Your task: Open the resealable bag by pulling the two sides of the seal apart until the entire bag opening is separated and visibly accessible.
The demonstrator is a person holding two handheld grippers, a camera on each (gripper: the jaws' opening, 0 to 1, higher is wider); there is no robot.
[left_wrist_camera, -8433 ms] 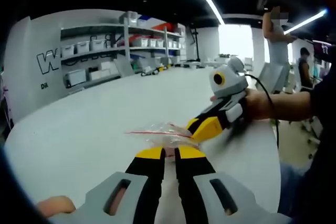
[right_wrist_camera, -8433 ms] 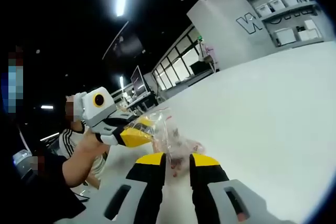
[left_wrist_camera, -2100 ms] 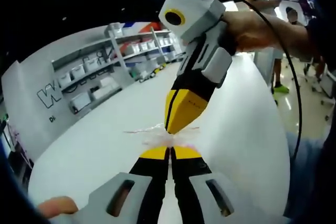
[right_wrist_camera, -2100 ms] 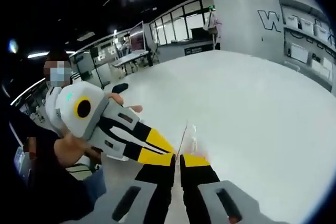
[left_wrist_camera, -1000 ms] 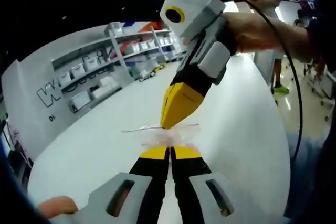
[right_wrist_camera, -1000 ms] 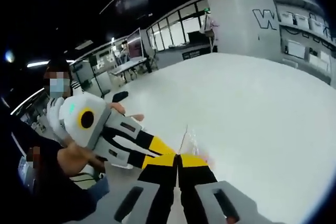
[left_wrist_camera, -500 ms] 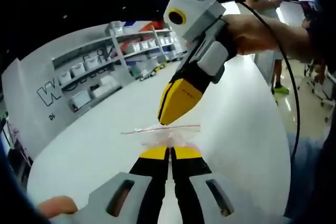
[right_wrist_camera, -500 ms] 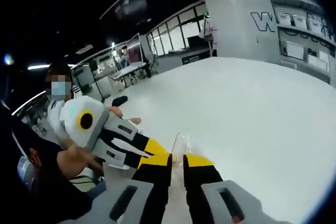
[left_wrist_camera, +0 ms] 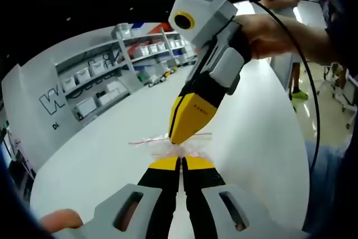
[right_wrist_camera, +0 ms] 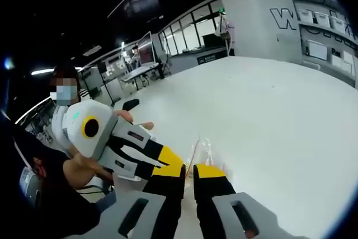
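A clear resealable bag (left_wrist_camera: 178,148) with a red seal strip is held up over the white table (left_wrist_camera: 95,155). My left gripper (left_wrist_camera: 180,161) is shut on the bag's near side, yellow tips pressed together. My right gripper (left_wrist_camera: 175,137) comes down from the upper right, and its yellow tip meets the seal strip from above. In the right gripper view the bag (right_wrist_camera: 203,148) stands up edge-on from between my right gripper (right_wrist_camera: 189,169) tips, which leave just a thin gap. My left gripper (right_wrist_camera: 171,163) reaches in from the left, right beside them.
Grey shelves (left_wrist_camera: 117,62) with white bins line the far wall behind the table (right_wrist_camera: 268,121). A hand (left_wrist_camera: 279,29) holds the right gripper, with a black cable trailing from it. A person (right_wrist_camera: 39,194) sits close at the table's left edge. Other people stand at the far right (left_wrist_camera: 296,54).
The right gripper's tip has dropped from just above the seal strip onto it, and the strip is now crumpled. In the right gripper view its jaws have closed slightly. The left gripper's hold is unchanged.
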